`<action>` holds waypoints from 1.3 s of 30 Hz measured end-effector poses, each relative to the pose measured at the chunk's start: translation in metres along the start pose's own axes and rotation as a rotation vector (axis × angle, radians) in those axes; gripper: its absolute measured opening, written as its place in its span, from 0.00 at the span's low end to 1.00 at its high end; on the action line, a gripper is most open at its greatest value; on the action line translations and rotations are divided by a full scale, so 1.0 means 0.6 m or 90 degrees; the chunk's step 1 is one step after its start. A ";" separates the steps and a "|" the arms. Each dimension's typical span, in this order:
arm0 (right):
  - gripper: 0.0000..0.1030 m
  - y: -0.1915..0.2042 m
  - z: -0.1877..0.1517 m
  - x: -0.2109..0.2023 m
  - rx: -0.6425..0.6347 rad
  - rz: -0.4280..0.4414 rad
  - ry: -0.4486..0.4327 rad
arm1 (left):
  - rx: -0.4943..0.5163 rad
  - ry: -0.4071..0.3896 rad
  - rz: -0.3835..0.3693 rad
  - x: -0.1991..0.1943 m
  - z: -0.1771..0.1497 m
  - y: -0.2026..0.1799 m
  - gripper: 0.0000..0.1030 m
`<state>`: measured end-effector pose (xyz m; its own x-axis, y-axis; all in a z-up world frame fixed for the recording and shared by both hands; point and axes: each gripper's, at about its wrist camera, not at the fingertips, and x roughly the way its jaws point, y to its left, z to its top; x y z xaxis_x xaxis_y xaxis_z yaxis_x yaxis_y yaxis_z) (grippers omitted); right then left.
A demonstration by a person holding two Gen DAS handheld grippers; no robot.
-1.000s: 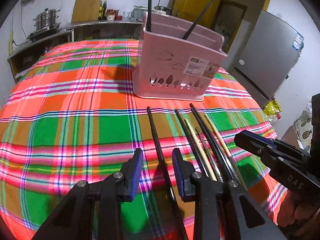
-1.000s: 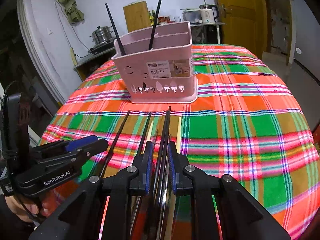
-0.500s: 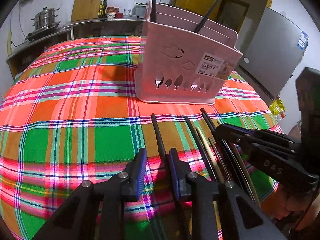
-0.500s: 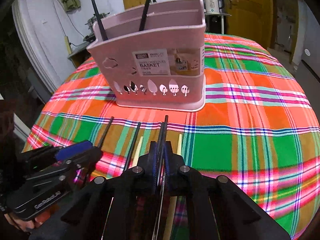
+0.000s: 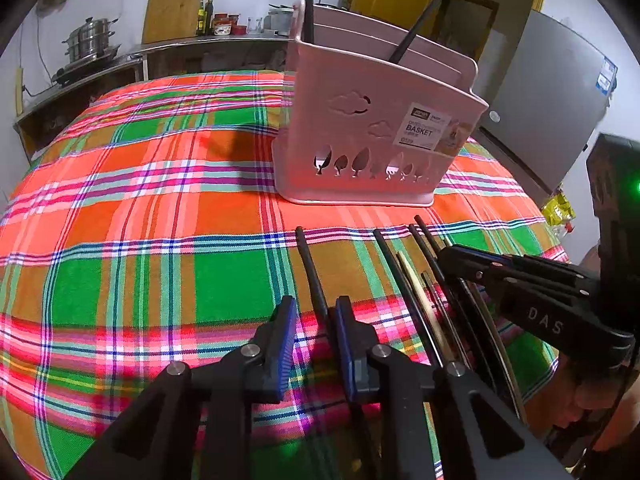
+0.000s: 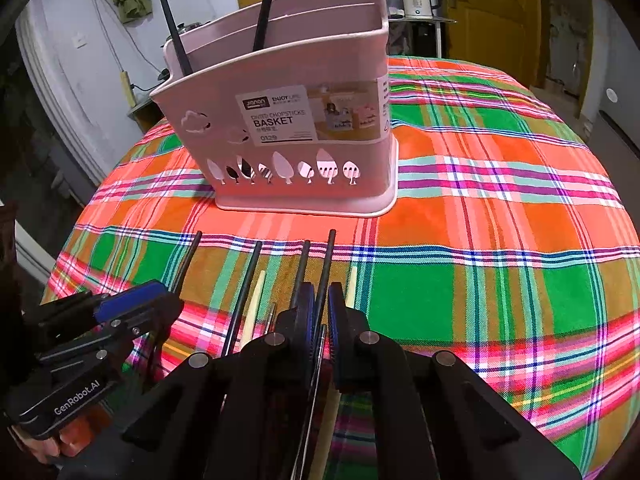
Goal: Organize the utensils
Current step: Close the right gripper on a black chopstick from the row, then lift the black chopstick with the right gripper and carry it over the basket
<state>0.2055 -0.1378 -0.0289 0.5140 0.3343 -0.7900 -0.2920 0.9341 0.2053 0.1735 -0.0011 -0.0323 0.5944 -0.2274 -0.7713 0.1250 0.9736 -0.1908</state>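
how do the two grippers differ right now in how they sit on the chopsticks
The left gripper has a visible gap between its blue pads, with one black chopstick running through near the right pad. The right gripper is pinched nearly closed on another black chopstick. The left takes the leftmost stick, lying apart; the right takes one from the crowded bunch. Both point toward the pink basket.

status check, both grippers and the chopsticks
Left gripper open astride one black chopstick. Right gripper shut on another chopstick. Two already in basket; rest on cloth. Path to basket clear.
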 end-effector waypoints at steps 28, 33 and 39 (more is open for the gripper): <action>0.05 0.005 0.041 0.005 0.014 0.012 0.019 | -0.014 0.018 -0.032 0.013 0.055 0.010 0.04; 0.05 0.010 0.044 -0.025 0.008 0.020 0.000 | -0.002 0.000 -0.040 -0.020 0.062 0.003 0.04; 0.05 0.019 0.056 -0.072 0.002 0.026 -0.035 | 0.004 -0.037 -0.053 -0.079 0.084 -0.002 0.04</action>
<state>0.2071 -0.1372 0.0272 0.5455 0.3790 -0.7475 -0.3120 0.9196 0.2386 0.1854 0.0093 0.0354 0.6263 -0.3071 -0.7165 0.1814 0.9513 -0.2492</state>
